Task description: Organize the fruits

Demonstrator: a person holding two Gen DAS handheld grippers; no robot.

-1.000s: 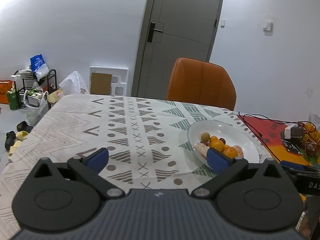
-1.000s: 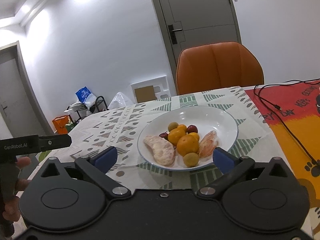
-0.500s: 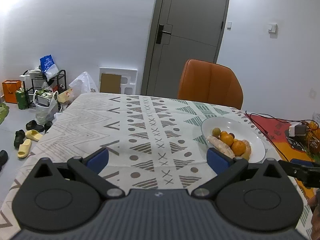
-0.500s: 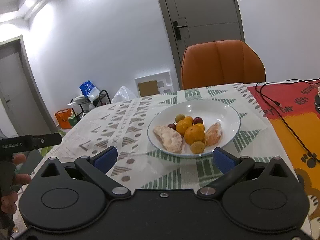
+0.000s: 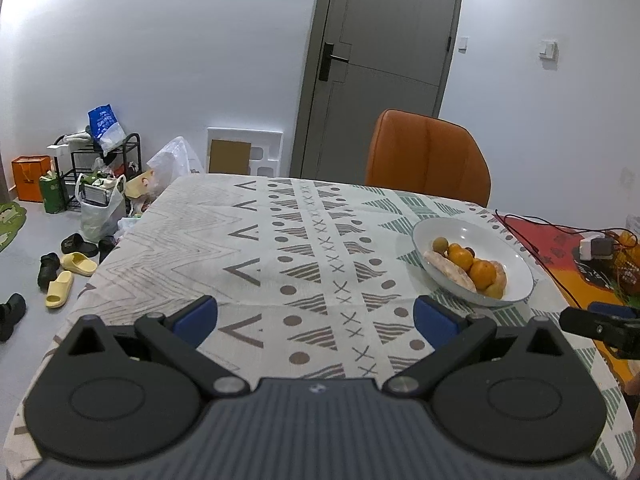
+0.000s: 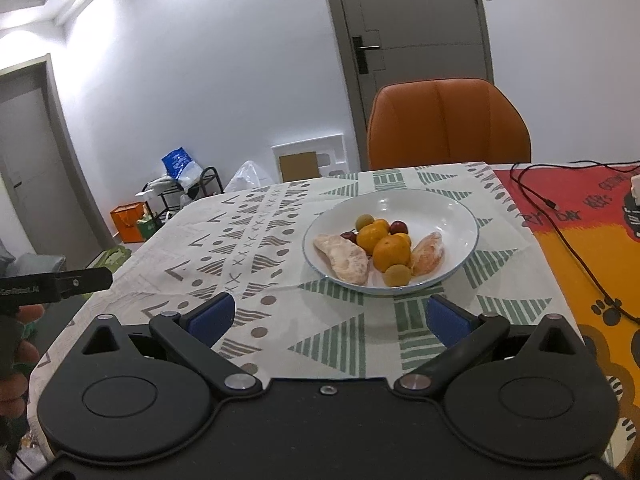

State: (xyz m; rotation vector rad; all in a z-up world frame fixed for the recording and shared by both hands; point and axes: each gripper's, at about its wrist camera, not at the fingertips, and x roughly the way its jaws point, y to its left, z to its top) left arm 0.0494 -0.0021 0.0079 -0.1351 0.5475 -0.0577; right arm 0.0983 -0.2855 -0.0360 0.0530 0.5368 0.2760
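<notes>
With both my left gripper and right gripper spread empty, all fruit sits in the bowl, apparently finished.

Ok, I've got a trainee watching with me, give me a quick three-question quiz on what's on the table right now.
1. True or false: the right tool is shut on a piece of fruit.
2. Multiple choice: where is all the fruit? A) scattered on the patterned tablecloth B) inside the white bowl C) on the orange chair
3. Fill in: the two large pale pieces in the bowl are peeled ____ segments, lying either side of the oranges.

Key:
1. False. Both tools, including the left tool, are open and hold nothing.
2. B.
3. Citrus; probably pomelo, though the exact kind can't be told.
</notes>
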